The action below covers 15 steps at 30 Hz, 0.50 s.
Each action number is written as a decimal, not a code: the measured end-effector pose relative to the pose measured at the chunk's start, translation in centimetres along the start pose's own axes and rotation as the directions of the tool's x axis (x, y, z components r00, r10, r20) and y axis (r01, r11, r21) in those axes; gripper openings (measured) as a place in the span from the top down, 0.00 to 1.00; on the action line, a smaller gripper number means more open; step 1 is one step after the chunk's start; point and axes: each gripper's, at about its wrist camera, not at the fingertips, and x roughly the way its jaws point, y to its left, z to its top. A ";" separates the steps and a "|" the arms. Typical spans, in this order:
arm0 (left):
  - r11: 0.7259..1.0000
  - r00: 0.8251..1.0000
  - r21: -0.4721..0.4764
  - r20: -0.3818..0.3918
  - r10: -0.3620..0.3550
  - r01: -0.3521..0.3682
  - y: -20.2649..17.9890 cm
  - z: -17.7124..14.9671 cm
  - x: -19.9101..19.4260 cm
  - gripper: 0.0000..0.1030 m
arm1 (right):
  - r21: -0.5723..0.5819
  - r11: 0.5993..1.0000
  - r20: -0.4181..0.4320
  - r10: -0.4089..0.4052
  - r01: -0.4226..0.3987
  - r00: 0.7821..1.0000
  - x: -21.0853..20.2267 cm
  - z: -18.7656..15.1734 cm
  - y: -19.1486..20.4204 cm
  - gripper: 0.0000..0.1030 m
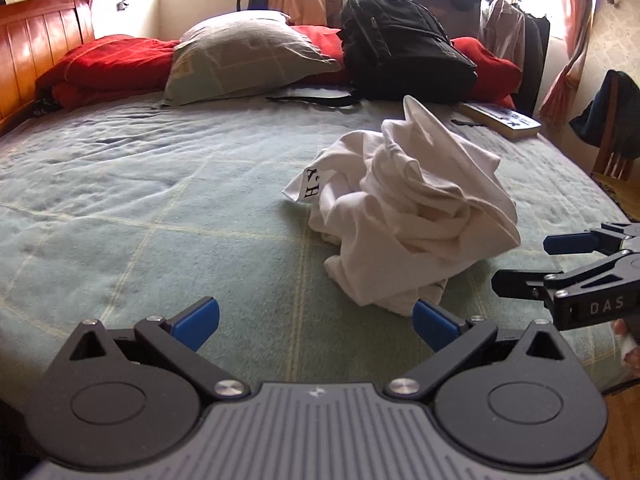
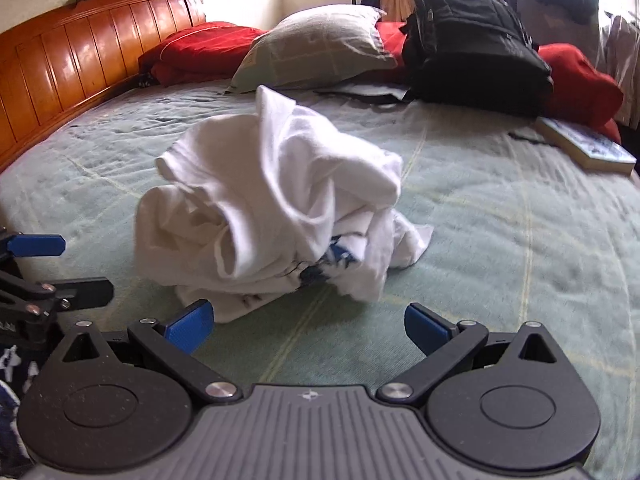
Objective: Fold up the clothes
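Note:
A white garment (image 1: 404,208) lies crumpled in a heap on the pale green bedspread (image 1: 140,200), with black lettering on one flap. In the right wrist view the same white garment (image 2: 272,204) shows a blue print near its underside. My left gripper (image 1: 316,326) is open just short of the heap, its right blue pad close to the cloth's near edge. My right gripper (image 2: 308,328) is also open, close in front of the heap, holding nothing. The right gripper (image 1: 524,264) appears at the right edge of the left wrist view, the left gripper (image 2: 60,264) at the left edge of the right one.
At the back of the bed lie a pillow (image 1: 244,60), red bedding (image 1: 108,68) and a black backpack (image 1: 404,48). A book (image 1: 504,120) rests at the far right. A wooden headboard (image 2: 72,60) bounds the left side. A chair with clothing (image 1: 612,120) stands right of the bed.

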 end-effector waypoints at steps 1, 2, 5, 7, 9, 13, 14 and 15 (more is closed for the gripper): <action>1.000 1.000 0.006 -0.003 -0.005 0.005 -0.1 0.1 0.2 0.01 | -0.006 1.000 0.007 0.002 -0.002 1.000 0.1 0.0 -0.2 0.00; 1.000 1.000 0.015 -0.003 -0.009 0.009 -0.2 0.2 0.3 0.01 | -0.007 1.000 0.012 0.005 -0.005 1.000 0.2 0.0 -0.4 0.00; 0.999 1.000 0.042 -0.005 -0.024 0.024 -0.6 0.5 0.6 0.01 | -0.008 1.000 0.017 0.018 -0.018 1.000 0.6 0.1 -0.9 0.00; 0.998 0.999 0.060 -0.007 -0.033 0.033 -0.9 0.8 0.8 0.01 | -0.008 1.000 0.014 0.027 -0.027 1.000 0.8 0.2 -1.2 0.00; 0.996 0.999 0.078 -0.009 -0.042 0.043 -1.1 1.0 1.0 0.01 | -0.030 0.999 0.004 0.032 -0.031 0.999 0.8 0.3 -1.2 0.00; 0.992 0.998 0.113 -0.013 -0.061 0.062 -1.7 1.4 1.4 0.01 | -0.098 0.995 -0.005 0.000 -0.001 1.000 0.5 0.6 -0.9 0.00; 0.990 0.998 0.122 -0.015 -0.066 0.067 -1.8 1.5 1.5 0.01 | -0.106 0.994 -0.005 -0.005 0.005 1.000 0.4 0.7 -1.0 0.00; 0.989 0.998 0.133 -0.016 -0.065 0.066 -2.0 1.8 1.8 0.01 | -0.112 0.994 -0.003 -0.011 0.010 1.000 0.3 0.8 -1.1 0.00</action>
